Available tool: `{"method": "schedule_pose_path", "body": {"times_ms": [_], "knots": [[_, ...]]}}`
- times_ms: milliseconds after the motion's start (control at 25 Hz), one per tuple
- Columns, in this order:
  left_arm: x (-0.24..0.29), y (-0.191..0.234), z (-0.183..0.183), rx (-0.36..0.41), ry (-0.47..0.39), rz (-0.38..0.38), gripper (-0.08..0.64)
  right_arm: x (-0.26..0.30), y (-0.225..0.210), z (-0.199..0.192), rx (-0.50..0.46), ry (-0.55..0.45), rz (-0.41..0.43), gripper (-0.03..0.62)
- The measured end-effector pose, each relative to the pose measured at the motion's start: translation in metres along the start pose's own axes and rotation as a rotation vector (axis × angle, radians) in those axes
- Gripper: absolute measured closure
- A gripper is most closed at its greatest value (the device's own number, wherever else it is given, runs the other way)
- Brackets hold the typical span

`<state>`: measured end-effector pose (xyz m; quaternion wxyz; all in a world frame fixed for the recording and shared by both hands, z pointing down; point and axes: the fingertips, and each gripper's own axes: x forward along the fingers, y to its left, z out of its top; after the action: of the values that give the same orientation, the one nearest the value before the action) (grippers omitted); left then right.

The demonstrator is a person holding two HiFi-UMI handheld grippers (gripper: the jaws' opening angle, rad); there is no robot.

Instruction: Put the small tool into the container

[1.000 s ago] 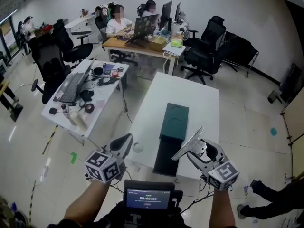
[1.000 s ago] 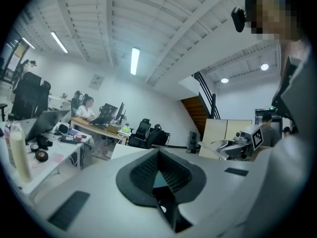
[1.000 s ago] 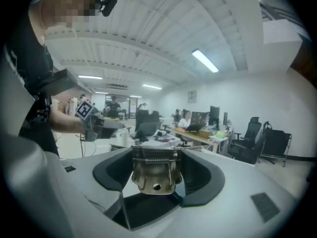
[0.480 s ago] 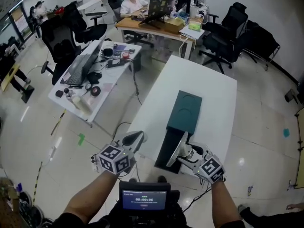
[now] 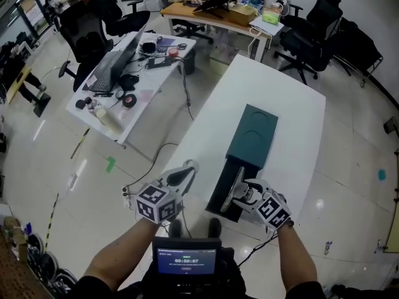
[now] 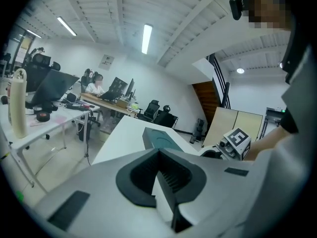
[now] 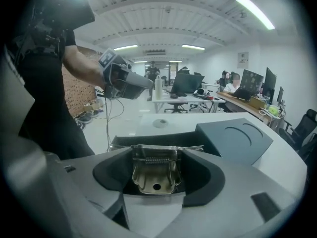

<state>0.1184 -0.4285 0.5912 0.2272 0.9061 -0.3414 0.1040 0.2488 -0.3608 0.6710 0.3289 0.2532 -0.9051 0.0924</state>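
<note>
Right tongs (image 5: 237, 189) are gripping the small tool (image 7: 153, 175), a brass-coloured sprung clip sitting crosswise between the jaws. Left tongs (image 5: 182, 178) are pressed together on nothing.

I am looking down on the long white worktop (image 5: 293, 123), and on it the dark container (image 5: 222, 195) is lying lengthwise. Its teal lid (image 5: 252, 136) is covering the far half, while the near half is showing as a black open mouth.

Over the last second I have been closing in. The right tongs were hanging off the near end of the worktop and are now sitting at the near rim of that open mouth, so I am judging the drop to be almost lined up.

The mouth's front wall is running just ahead of the tool in the right gripper view, so I am expecting to need a little more reach forward before letting go. Bare worktop is lying to the right of the container. The left tongs are hovering off the worktop's near left edge, well out of the way.
</note>
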Motion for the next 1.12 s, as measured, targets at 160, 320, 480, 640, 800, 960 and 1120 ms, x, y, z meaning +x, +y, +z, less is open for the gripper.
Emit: {"method": "schedule_pose_path", "body": {"times_ms": [160, 320, 480, 640, 800, 960, 1120], "knots": [[0.002, 0.002, -0.005, -0.019, 0.006, -0.004, 0.535, 0.016, -0.006, -0.013, 0.002, 0.069, 0.026, 0.291], [0.003, 0.005, -0.004, -0.025, 0.001, -0.003, 0.535, 0.028, -0.014, -0.02, -0.007, 0.144, 0.034, 0.291], [0.006, 0.005, 0.002, -0.019, -0.01, -0.006, 0.535, 0.041, -0.017, -0.025, -0.031, 0.206, 0.054, 0.291], [0.004, 0.008, 0.004, -0.021, -0.017, -0.009, 0.535, 0.055, -0.012, -0.024, -0.079, 0.247, 0.077, 0.291], [0.001, 0.011, 0.003, -0.027, -0.021, -0.01, 0.535, 0.065, -0.011, -0.019, -0.114, 0.258, 0.08, 0.291], [0.001, 0.01, 0.003, -0.031, -0.025, -0.01, 0.535, 0.067, -0.012, -0.019, -0.121, 0.262, 0.075, 0.291], [0.001, 0.011, 0.002, -0.043, -0.02, -0.012, 0.535, 0.069, -0.012, -0.017, -0.138, 0.284, 0.057, 0.291]]}}
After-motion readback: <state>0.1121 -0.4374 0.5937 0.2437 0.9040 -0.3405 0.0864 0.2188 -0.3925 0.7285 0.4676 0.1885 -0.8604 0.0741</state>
